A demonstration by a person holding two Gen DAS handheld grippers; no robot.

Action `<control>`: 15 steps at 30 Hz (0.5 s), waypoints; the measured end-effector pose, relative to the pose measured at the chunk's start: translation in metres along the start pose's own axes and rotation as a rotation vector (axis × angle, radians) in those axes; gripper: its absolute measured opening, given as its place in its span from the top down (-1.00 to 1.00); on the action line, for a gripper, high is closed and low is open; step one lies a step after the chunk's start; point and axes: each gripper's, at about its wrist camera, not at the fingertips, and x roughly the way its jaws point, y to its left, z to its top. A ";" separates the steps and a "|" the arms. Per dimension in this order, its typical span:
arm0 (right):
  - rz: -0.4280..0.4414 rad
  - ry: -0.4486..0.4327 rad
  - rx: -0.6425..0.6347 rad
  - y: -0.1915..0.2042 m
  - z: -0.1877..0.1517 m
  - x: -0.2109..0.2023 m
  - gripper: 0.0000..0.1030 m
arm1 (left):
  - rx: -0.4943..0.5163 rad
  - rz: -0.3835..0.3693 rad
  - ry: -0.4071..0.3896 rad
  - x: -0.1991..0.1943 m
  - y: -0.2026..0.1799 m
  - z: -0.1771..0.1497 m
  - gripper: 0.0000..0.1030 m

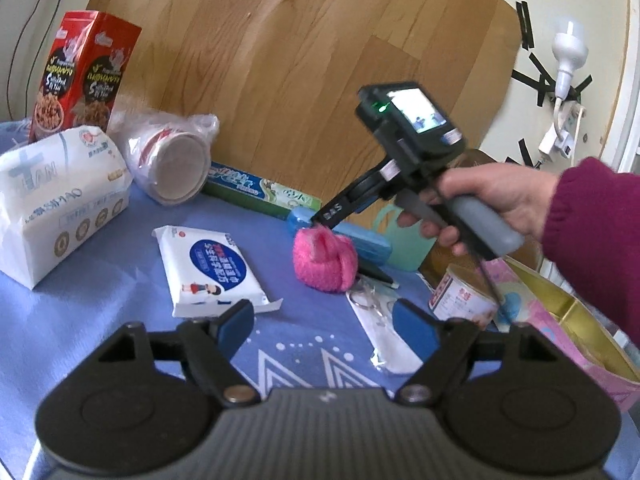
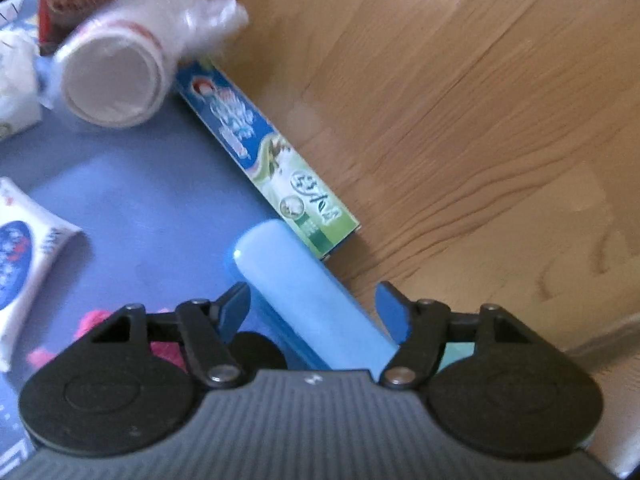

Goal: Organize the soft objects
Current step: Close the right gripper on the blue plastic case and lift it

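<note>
A pink woolly ball [image 1: 324, 260] lies on the blue cloth [image 1: 120, 300] mid-table. My right gripper [image 1: 320, 224], held by a hand in a maroon sleeve [image 1: 592, 240], points down at the ball's top left, just above it. In the right wrist view my right gripper [image 2: 316, 312] is open, with a light blue case [image 2: 308, 300] lying below the gap and the pink ball [image 2: 92, 320] peeking out at the lower left. My left gripper [image 1: 324, 324] is open near the front with nothing between its pads. A wet-wipes pack [image 1: 212, 272] and a tissue pack [image 1: 60, 200] lie to the left.
Bagged paper cups [image 1: 172, 160], a toothpaste box [image 1: 260, 190] and a red snack box [image 1: 80, 76] line the table's far edge, beyond which is wooden floor. A tin [image 1: 464, 300], a clear key-ring packet [image 1: 380, 320] and a pink box with a gold inside [image 1: 572, 320] crowd the right.
</note>
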 end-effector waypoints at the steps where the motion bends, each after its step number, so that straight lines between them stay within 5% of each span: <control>1: 0.018 0.005 0.014 -0.005 -0.002 0.001 -0.55 | -0.004 -0.001 0.003 0.000 0.000 0.000 -0.53; 5: 0.109 0.041 0.150 -0.025 -0.001 0.018 -0.61 | -0.015 -0.002 0.011 0.002 0.002 0.000 -0.58; 9: 0.207 0.063 0.276 -0.038 -0.003 0.019 -0.32 | -0.030 0.000 0.011 0.003 0.004 0.001 -0.62; 15: 0.321 0.095 0.426 -0.038 -0.010 0.004 -0.33 | -0.031 0.003 0.009 0.002 0.004 0.000 -0.63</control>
